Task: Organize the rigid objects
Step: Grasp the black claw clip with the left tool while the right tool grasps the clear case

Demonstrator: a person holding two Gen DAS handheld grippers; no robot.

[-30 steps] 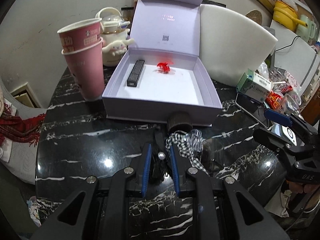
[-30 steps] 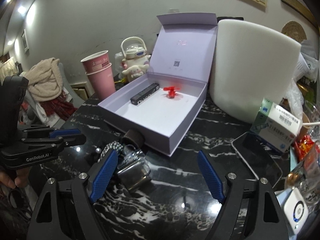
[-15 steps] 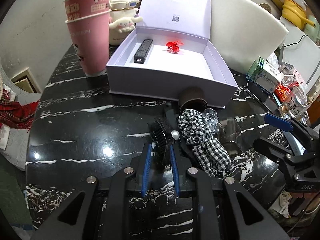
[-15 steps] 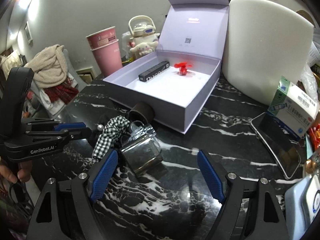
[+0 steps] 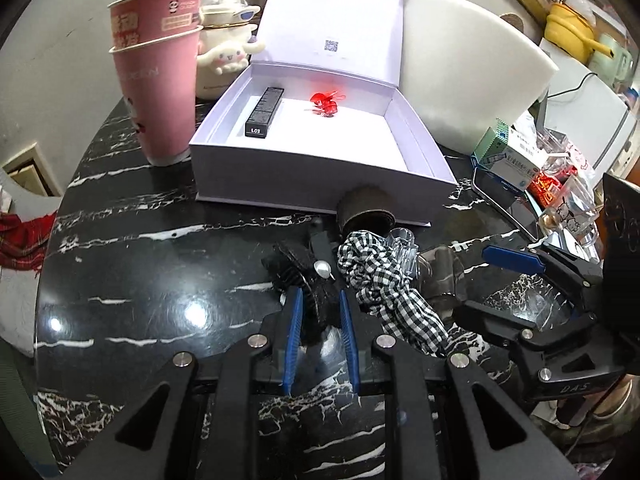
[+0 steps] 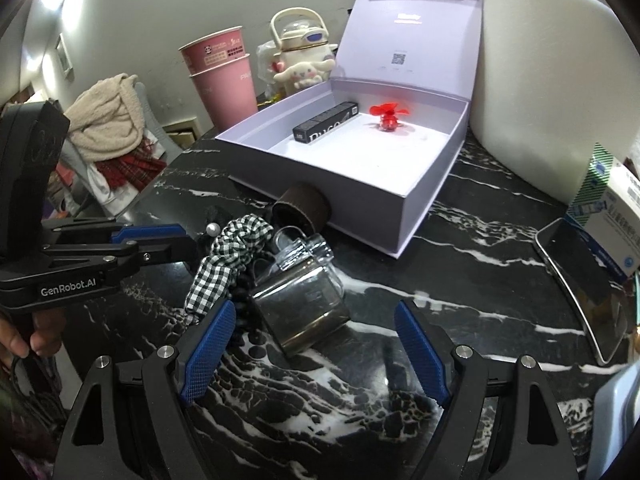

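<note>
An open lilac box (image 5: pixel 320 184) (image 6: pixel 360 204) holds a black stick case (image 5: pixel 264 112) and a red hair clip (image 5: pixel 325 103). In front of it lie a brown roll (image 5: pixel 365 208), a black-and-white checked scrunchie (image 5: pixel 384 280) and a glass perfume bottle (image 6: pixel 304 300) on its side. My left gripper (image 5: pixel 320 314) is shut on a black hair clip with a pearl (image 5: pixel 316 280), low over the table beside the scrunchie. My right gripper (image 6: pixel 314 354) is open, its blue pads (image 6: pixel 208 350) either side of the bottle's base without touching it.
Two stacked pink paper cups (image 5: pixel 160 80) and a white kettle with a plush (image 5: pixel 224 52) stand left of the box. A white cushion (image 5: pixel 472 72) stands to the box's right. A phone (image 6: pixel 580 288) and a medicine carton (image 6: pixel 612 216) lie to the right, near the black marble table's (image 5: pixel 140 272) edge.
Both grippers have come down toward the table. The left brought the black clip down beside the scrunchie; the right, still open, now has its pads around the bottle's base.
</note>
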